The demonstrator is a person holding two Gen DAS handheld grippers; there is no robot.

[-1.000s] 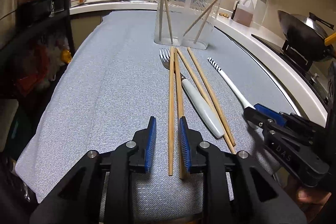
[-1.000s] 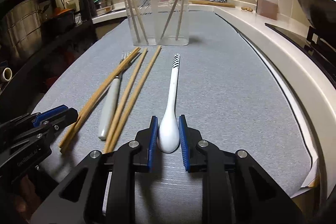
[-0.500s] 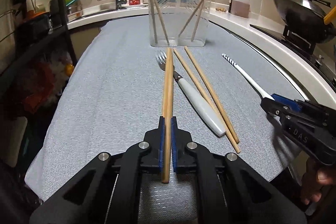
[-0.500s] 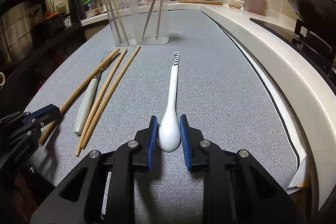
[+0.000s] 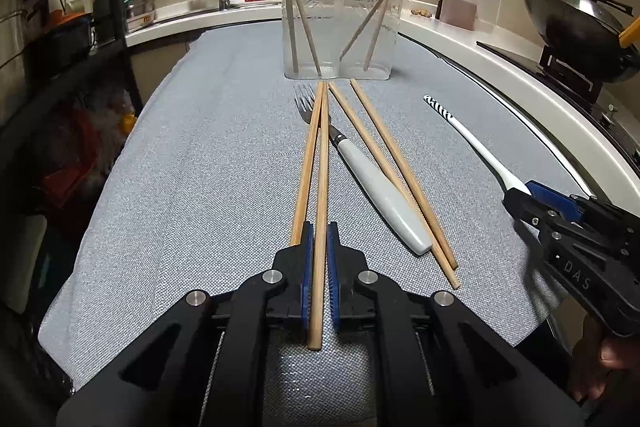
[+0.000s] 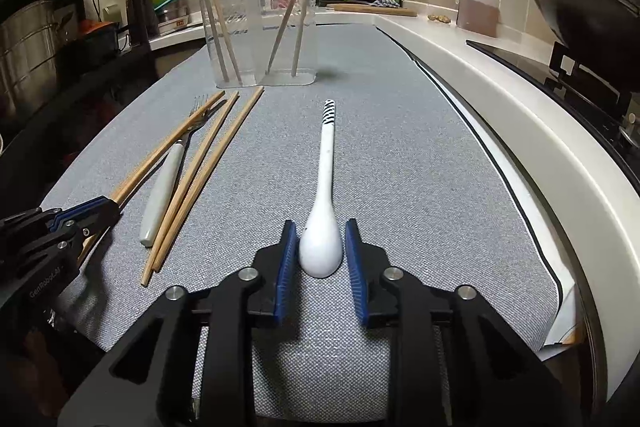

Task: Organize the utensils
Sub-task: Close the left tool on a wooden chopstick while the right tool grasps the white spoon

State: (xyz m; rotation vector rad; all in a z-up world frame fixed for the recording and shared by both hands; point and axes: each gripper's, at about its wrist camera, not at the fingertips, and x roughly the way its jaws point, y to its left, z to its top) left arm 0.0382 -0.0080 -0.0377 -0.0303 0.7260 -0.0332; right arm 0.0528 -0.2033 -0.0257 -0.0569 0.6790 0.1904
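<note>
Grey mat [image 5: 180, 187] on kitchen counter: left gripper [image 5: 318, 243] clamping a chopstick pair [image 5: 316, 163], fork [image 5: 360, 155] lying beside; right gripper [image 6: 322, 247] gripping white spoon's [image 6: 326, 187] bowl. Pickup step; next, lifting both toward clear holder [image 5: 344, 23].

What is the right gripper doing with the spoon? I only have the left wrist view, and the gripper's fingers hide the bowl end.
Observer: The white spoon's bowl sits between the right gripper's blue pads, which look to touch both its sides.
Operator: Is it off the table?
Observer: No. In the right wrist view, the bowl appears to rest on the grey mat, with the handle pointing at the clear holder.
Operator: What is to the right of that gripper?
Observer: The mat's near right corner, with white paper sticking out from under it.
</note>
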